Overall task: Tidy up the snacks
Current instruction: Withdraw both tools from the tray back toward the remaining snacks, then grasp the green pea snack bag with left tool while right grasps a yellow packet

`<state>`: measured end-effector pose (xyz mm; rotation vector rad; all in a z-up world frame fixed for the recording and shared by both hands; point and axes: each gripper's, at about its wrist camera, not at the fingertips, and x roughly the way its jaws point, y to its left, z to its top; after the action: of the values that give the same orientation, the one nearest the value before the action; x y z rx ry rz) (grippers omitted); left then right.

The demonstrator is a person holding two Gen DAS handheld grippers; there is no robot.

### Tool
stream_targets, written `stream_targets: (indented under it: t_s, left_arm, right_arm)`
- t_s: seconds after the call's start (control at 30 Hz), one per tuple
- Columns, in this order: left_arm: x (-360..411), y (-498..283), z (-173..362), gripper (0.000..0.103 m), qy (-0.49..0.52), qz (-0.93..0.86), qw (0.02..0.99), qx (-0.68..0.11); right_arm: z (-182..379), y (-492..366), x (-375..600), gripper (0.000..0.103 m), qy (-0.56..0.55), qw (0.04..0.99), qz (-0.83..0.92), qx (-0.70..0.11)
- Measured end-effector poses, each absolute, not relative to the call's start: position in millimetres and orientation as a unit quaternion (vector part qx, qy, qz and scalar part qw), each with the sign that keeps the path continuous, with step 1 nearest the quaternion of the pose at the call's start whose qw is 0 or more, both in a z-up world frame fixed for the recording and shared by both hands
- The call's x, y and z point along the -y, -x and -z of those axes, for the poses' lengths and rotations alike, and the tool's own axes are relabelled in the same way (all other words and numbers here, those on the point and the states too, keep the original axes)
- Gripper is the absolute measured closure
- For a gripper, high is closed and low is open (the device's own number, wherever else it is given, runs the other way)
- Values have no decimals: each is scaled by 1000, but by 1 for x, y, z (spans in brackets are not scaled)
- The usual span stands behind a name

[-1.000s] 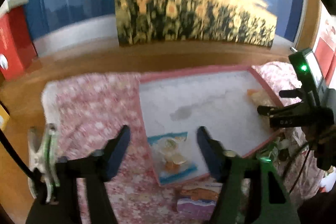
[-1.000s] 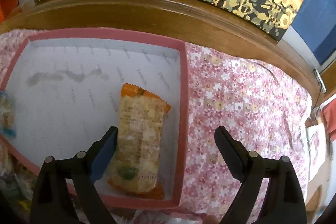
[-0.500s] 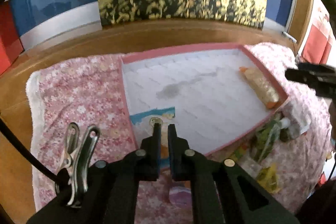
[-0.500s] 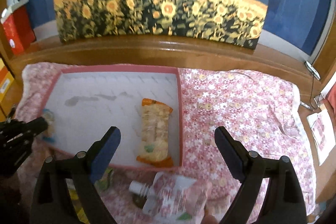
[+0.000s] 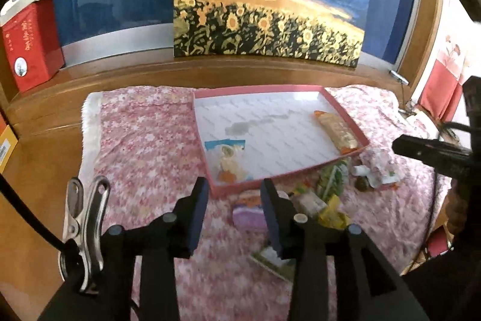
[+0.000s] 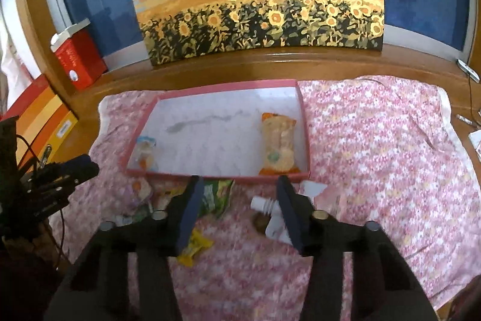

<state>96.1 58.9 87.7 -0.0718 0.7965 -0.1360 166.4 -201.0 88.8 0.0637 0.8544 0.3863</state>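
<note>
lying lengthwise in pink tray [image 6: 303, 122], orange cracker pack [image 6: 278, 148] points toward painting; both claws open, empty.

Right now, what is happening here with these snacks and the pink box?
A person is sorting snacks into a pink tray on a flowered cloth. Two packets lie inside it: an orange-ended one at the right side and a blue-edged one at the near left corner. Both the left hand-held gripper and the right hand-held gripper are open and empty, above loose snacks in front of the tray.
</note>
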Motion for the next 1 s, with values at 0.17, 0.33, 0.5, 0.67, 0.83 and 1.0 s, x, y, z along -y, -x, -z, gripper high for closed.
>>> stream_targets:
  t_s: [0.17,0.33,0.5,0.67,0.83,1.0]
  left_arm:
    - [-55,-87,-88,63,37,71,917,-391]
    - [-52,-83,-77,63,46,76,905,-415]
    - [-52,-73,-63,63,65,87,891,-441]
    - [-48,-57,-40,64,72,91,866,-486]
    - [-41,-45,-15,64,70,102,833,-539]
    - [-54,-43,-21,63,107,109,832,-534]
  right_arm:
    - [-76,-167,209,80,-52,870,-198,-449]
    - [-66,-164,209,85,-25,865,-187,-465]
    - [-40,-152,206,85,4,856,-181,-485]
    - [-9,-138,199,85,20,834,-174,-522]
    - [2,-126,198,84,22,832,-171,-528]
    - [0,-118,198,60,11,826,-191,-530]
